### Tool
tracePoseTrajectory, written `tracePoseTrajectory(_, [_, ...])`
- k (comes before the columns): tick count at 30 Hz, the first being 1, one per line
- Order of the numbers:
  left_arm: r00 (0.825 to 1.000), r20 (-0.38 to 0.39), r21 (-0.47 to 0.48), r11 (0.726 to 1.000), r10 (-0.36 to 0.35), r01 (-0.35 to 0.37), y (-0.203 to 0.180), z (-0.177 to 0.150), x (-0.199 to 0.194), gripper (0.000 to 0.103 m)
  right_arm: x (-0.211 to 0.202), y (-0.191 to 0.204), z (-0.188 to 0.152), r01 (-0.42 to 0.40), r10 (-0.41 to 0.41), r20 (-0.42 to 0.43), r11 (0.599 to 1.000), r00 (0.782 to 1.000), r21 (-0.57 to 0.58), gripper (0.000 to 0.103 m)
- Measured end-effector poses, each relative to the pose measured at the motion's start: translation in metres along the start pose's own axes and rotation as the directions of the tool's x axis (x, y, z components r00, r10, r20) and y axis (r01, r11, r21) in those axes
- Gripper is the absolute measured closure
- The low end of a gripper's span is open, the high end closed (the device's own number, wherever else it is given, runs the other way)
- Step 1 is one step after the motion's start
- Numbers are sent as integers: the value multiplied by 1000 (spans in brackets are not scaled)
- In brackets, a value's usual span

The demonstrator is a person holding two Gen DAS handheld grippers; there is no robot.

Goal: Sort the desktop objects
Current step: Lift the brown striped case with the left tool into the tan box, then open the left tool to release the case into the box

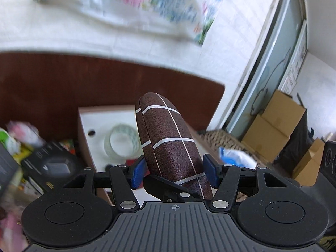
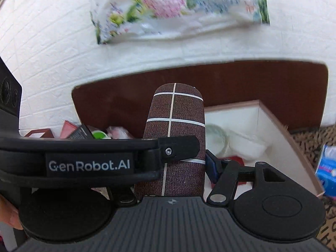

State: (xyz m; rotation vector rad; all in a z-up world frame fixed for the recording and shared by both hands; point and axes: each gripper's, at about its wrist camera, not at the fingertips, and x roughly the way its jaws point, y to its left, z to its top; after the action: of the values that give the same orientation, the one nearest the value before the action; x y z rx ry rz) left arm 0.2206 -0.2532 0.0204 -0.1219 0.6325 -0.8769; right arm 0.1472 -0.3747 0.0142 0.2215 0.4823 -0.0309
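A brown case with white grid lines [image 1: 168, 138] stands between the blue pads of my left gripper [image 1: 174, 173], which is shut on it and holds it above the white box [image 1: 94, 115]. The same case [image 2: 176, 130] sits in my right gripper [image 2: 178, 168], which is shut on it; only its right blue pad [image 2: 211, 166] shows, as the left gripper's black body [image 2: 84, 157] crosses in front. A roll of clear tape [image 1: 121, 141] lies in the box, also seen in the right wrist view [image 2: 216, 136].
The dark brown table [image 1: 63, 84] runs to a white brick wall. Black boxes [image 1: 50, 166] and packets are piled left of the white box [image 2: 273, 126]. A blue-white packet [image 2: 327, 168] lies right of it. Cardboard boxes [image 1: 273, 126] stand on the floor at right.
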Motion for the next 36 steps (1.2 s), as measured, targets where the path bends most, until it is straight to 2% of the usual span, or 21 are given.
tracePoseTrajectory(6, [996, -84, -29, 999, 11, -14, 16, -11, 51, 43, 38, -32, -13, -6, 10, -79, 999, 997, 46, 35])
tracePoseTrajectory(12, [988, -156, -40, 999, 21, -27, 29, -12, 85, 43, 65, -46, -21, -2, 9, -136, 999, 991, 51, 35])
tracePoseTrajectory(15, [987, -153, 41, 998, 57, -51, 22, -16, 92, 43, 72, -52, -25, 0, 10, -147, 998, 989, 66, 35])
tracePoseTrajectory(26, [982, -183, 32, 999, 47, -42, 21, -20, 106, 42, 76, -62, -31, 24, -9, -173, 996, 985, 86, 35])
tracePoseTrajectory(27, [982, -182, 32, 998, 52, -47, 21, -19, 105, 39, 76, -62, -30, 25, -10, -174, 996, 985, 83, 35])
tracePoseTrajectory(28, [983, -176, 36, 998, 56, -50, 19, -19, 104, 29, 77, -61, -30, 26, -12, -178, 996, 984, 80, 34])
tracePoseTrajectory(30, [986, -158, 51, 998, 52, -44, 15, -18, 99, 21, 75, -60, -29, 35, -22, -178, 997, 984, 70, 31])
tracePoseTrajectory(32, [992, -116, 74, 997, 40, -32, 9, -17, 90, 0, 69, -59, -27, 59, -50, -148, 997, 988, 58, 14])
tracePoseTrajectory(34, [995, -56, 107, 992, 80, -73, 2, -15, 79, 0, 60, -58, -25, 83, -79, -98, 996, 992, 34, 5])
tracePoseTrajectory(36, [996, -27, 142, 987, 84, -80, -5, -12, 72, 0, 51, -55, -22, 88, -88, -66, 996, 994, -3, 5])
